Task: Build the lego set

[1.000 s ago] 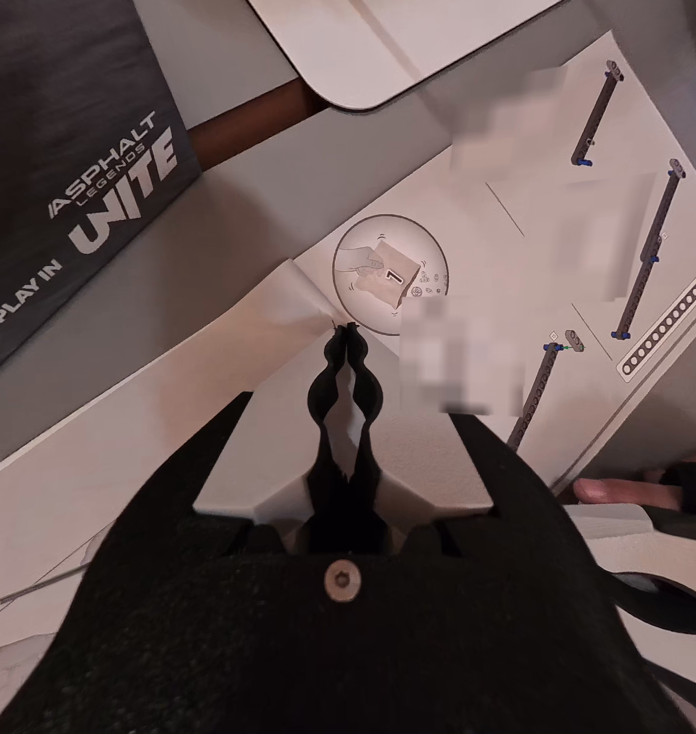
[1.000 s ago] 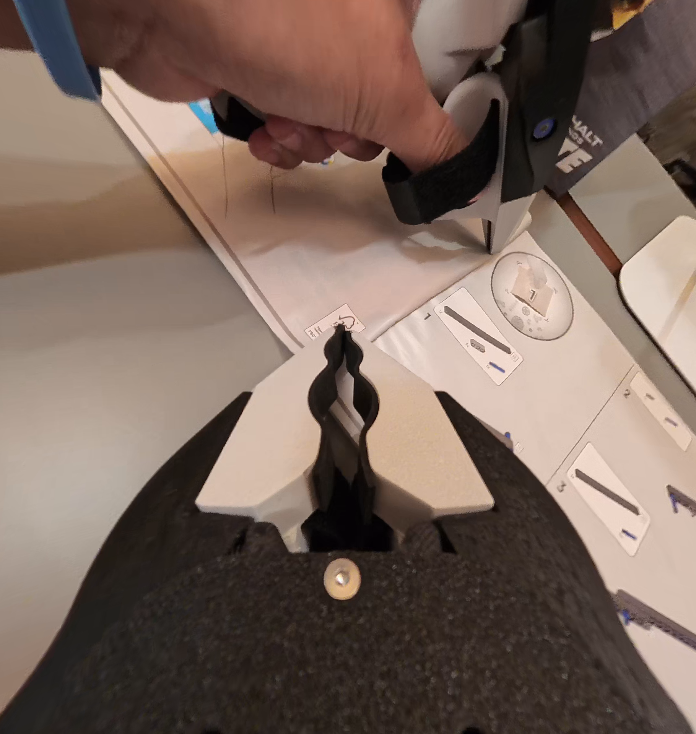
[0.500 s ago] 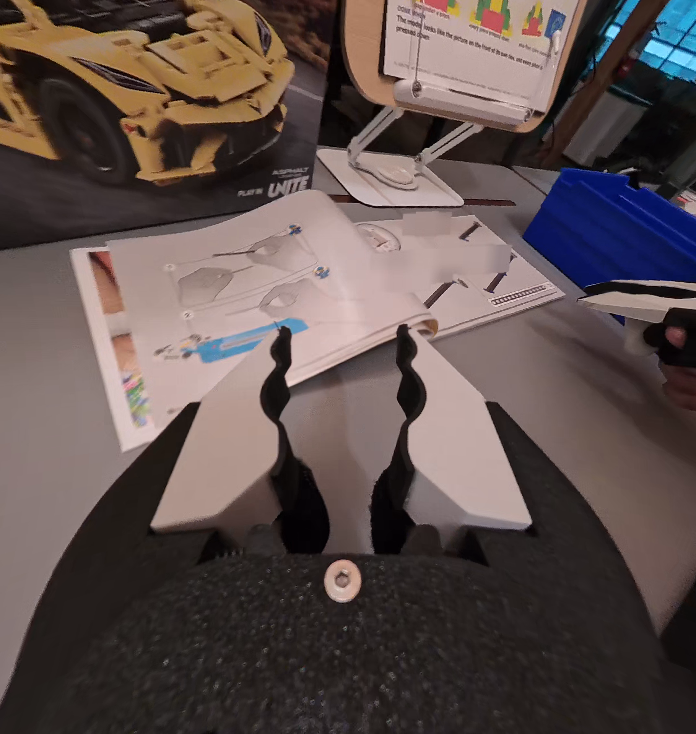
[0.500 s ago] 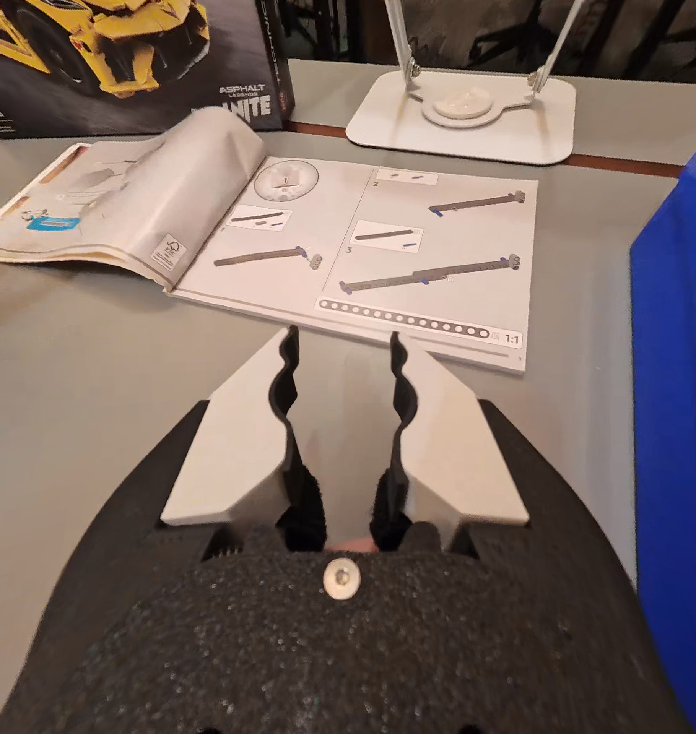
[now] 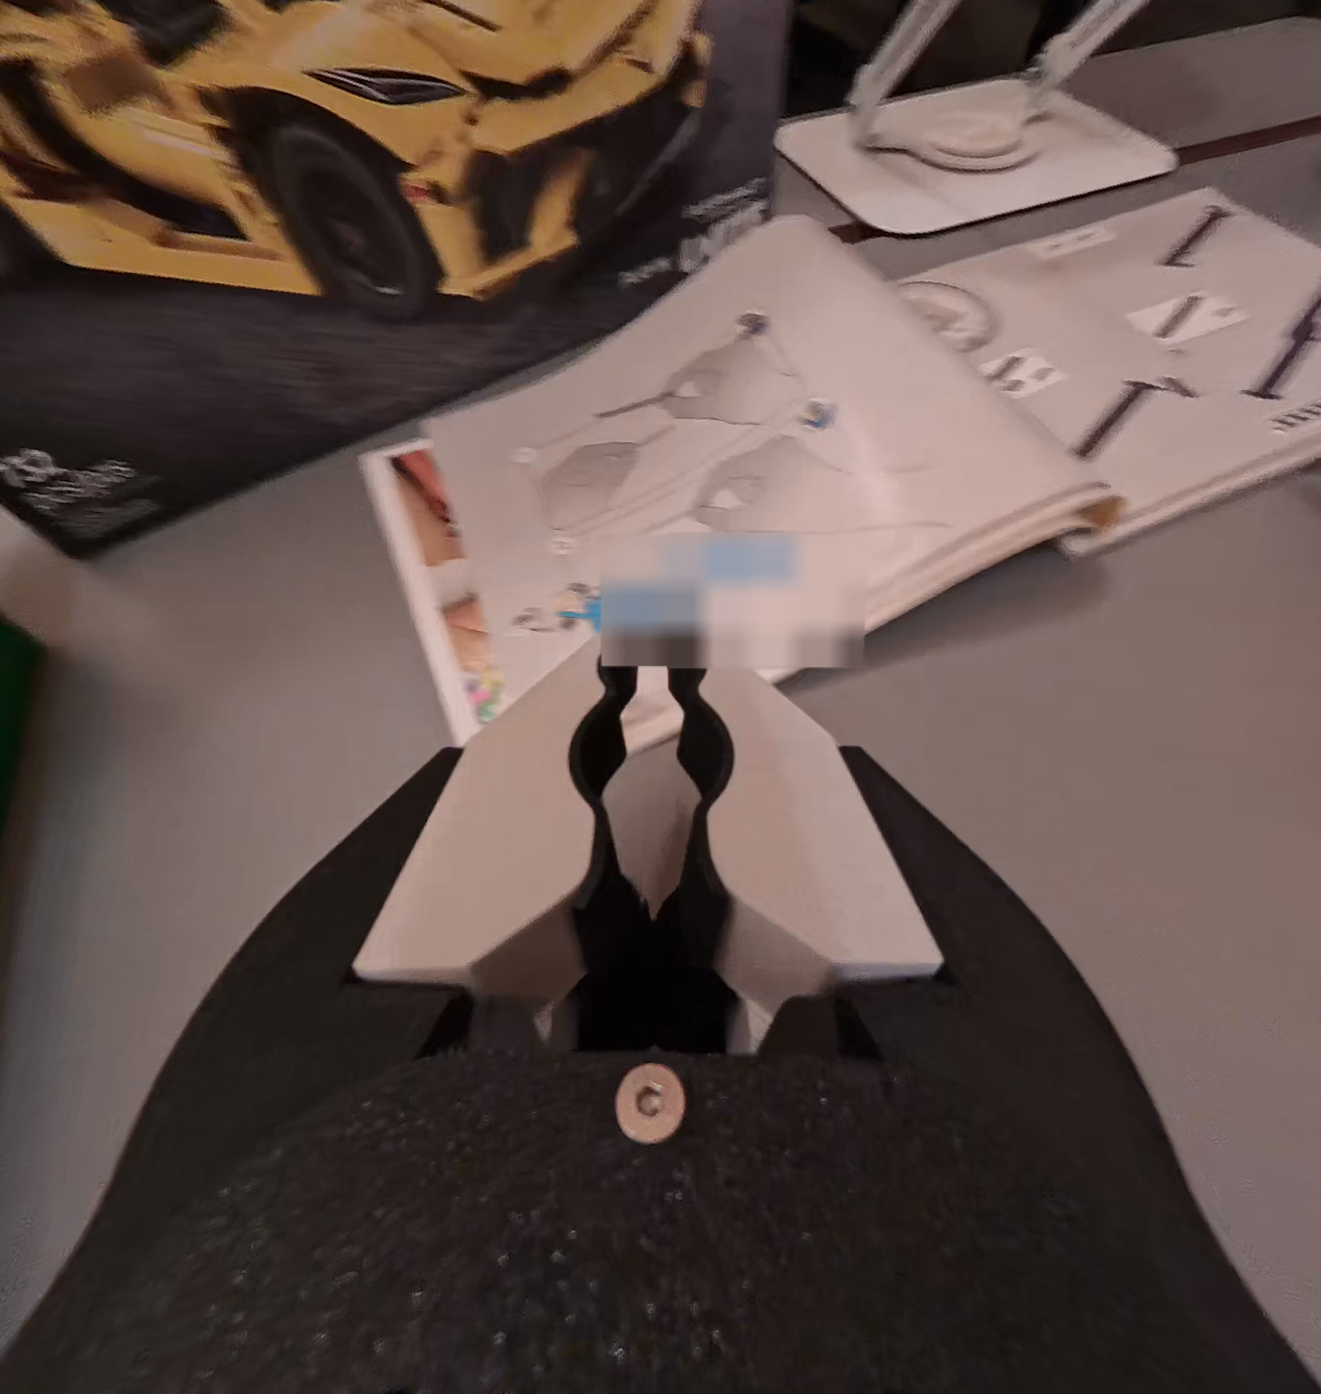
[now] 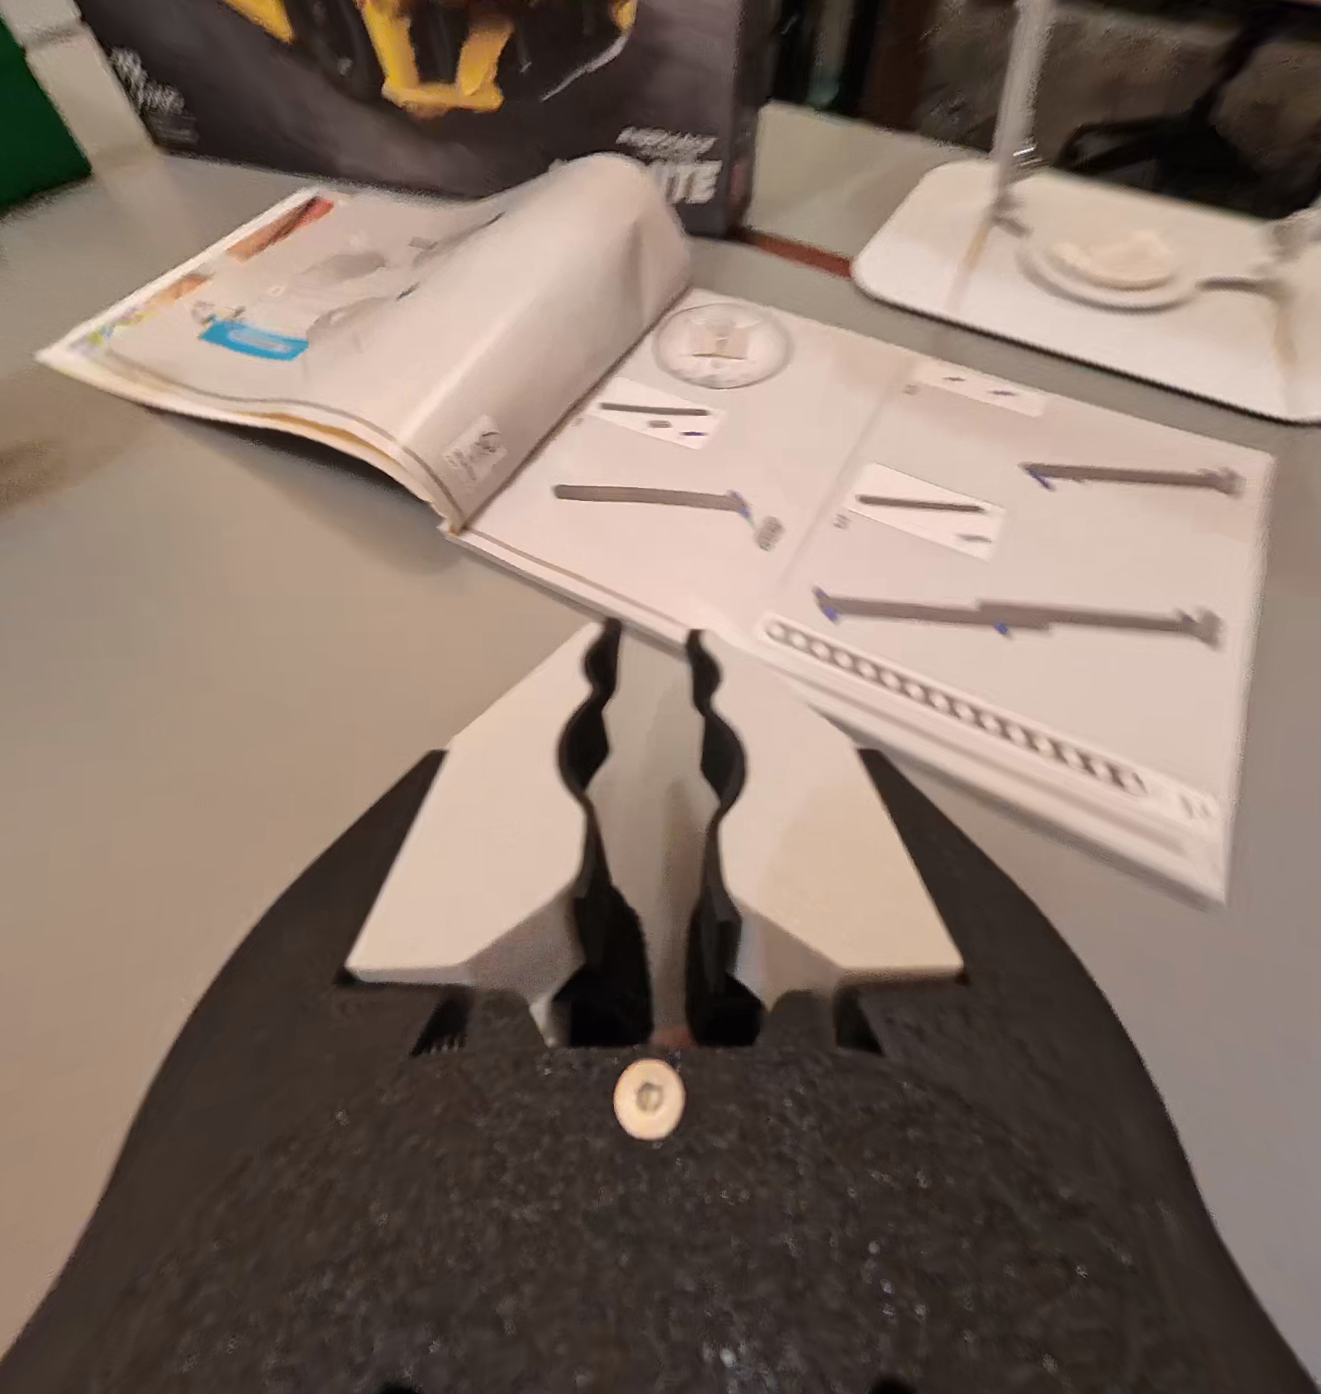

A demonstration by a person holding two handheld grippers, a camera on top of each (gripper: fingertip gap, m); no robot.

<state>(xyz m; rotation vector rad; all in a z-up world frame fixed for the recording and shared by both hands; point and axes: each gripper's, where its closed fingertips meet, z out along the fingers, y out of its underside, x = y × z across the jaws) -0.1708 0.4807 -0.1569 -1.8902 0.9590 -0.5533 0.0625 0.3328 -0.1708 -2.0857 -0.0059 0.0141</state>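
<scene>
An open instruction booklet (image 6: 853, 528) lies flat on the grey tabletop (image 6: 212, 679), its left pages bulging up in a hump, and just behind it stands the dark lego set box (image 5: 280, 226) printed with a yellow car; whether the box holds anything cannot be told. The left hand-held gripper (image 5: 650, 675) has its fingers parted by a narrow gap with nothing between them, tips over the booklet's near left edge. The right hand-held gripper (image 6: 651, 641) is likewise slightly spread and empty just before the booklet's near edge, with a white stand base (image 6: 1110, 302) behind and a green bin (image 6: 9, 98) at far left.
</scene>
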